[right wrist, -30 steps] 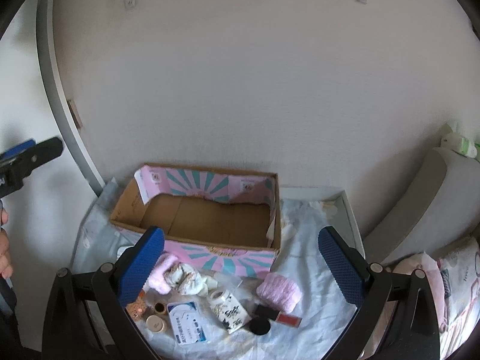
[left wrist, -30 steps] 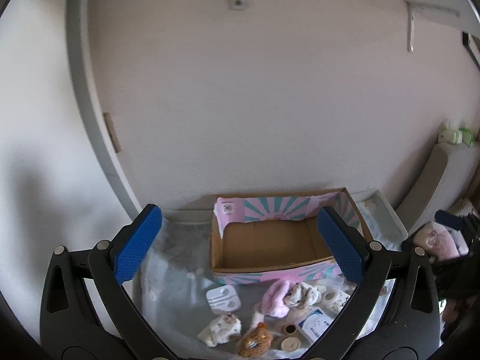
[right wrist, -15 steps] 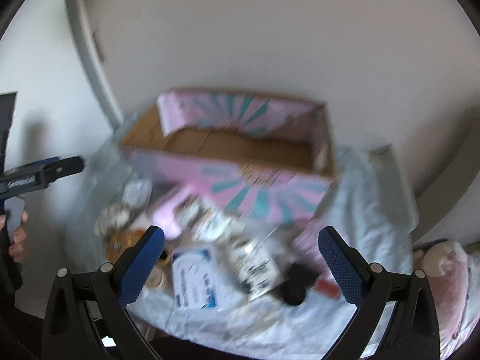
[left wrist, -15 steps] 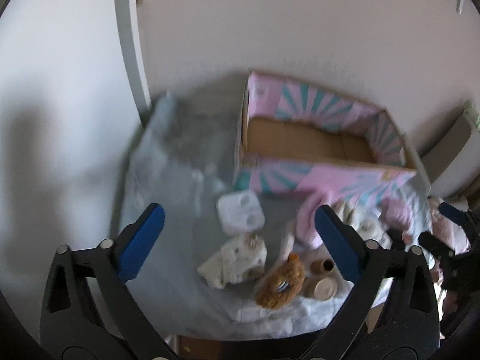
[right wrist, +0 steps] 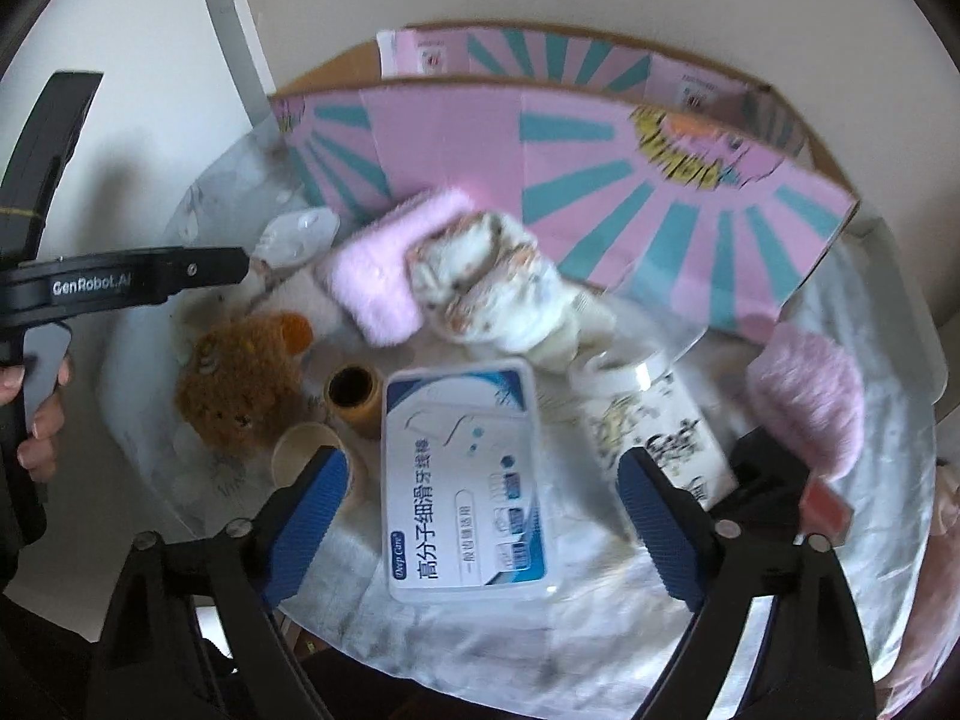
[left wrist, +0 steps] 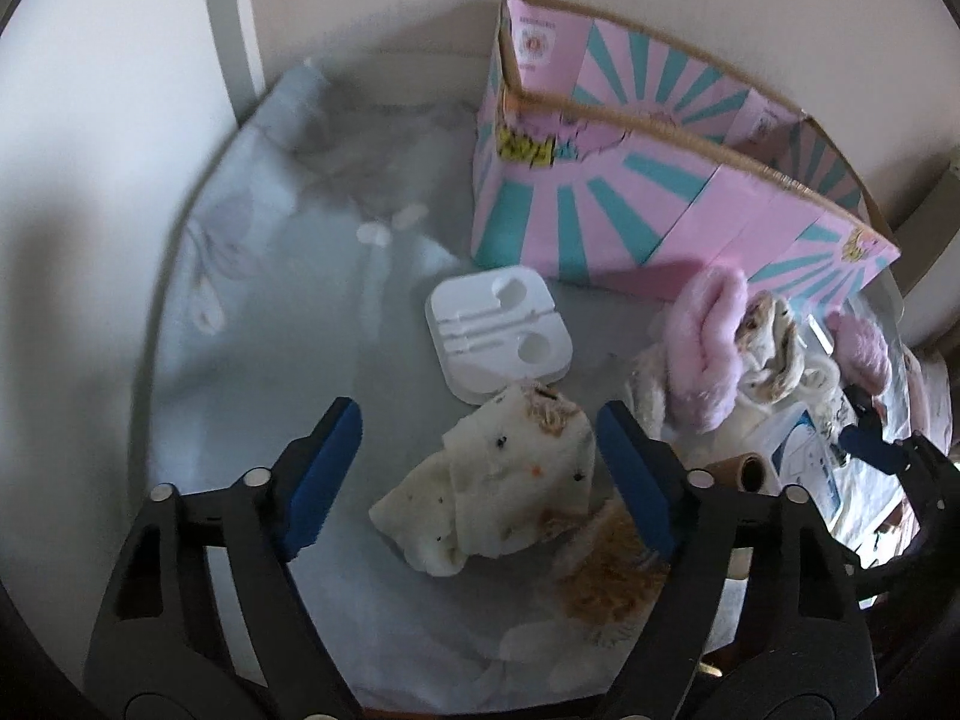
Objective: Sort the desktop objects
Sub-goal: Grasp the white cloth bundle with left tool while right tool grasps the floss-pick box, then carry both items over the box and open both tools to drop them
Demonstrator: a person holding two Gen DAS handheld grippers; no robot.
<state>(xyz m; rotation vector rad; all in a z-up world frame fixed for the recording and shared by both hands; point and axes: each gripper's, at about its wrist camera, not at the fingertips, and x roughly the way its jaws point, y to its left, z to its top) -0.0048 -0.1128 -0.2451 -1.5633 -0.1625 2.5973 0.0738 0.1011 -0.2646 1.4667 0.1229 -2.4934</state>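
The left gripper [left wrist: 477,456] hangs low over the cloth-covered table [left wrist: 264,312] with its blue-padded jaws spread wide, closed on nothing. Between its fingers, touching neither as far as the view shows, lies a crumpled cream sock with small dark and orange specks [left wrist: 504,486]. Just beyond its fingertips sits a white moulded plastic tray with round and slotted recesses [left wrist: 498,330], and farther ahead to the right stands the pink and teal sunburst cardboard box [left wrist: 648,204], its top open. A fuzzy orange-brown plush toy [left wrist: 606,582] lies under the right finger.

The right gripper [right wrist: 480,516] is likewise wide apart and empty-handed. Between its fingers rests a flat white and blue plastic case printed with Chinese text [right wrist: 465,480]. Ahead of it lie a folded fluffy pink sock [right wrist: 390,264] and a bundle of cream patterned socks [right wrist: 498,288], touching each other, in front of the box [right wrist: 600,180]. To the left are the plush toy [right wrist: 240,384] and a small brown tube [right wrist: 354,390]; the frame is blurred, so finer detail is uncertain.
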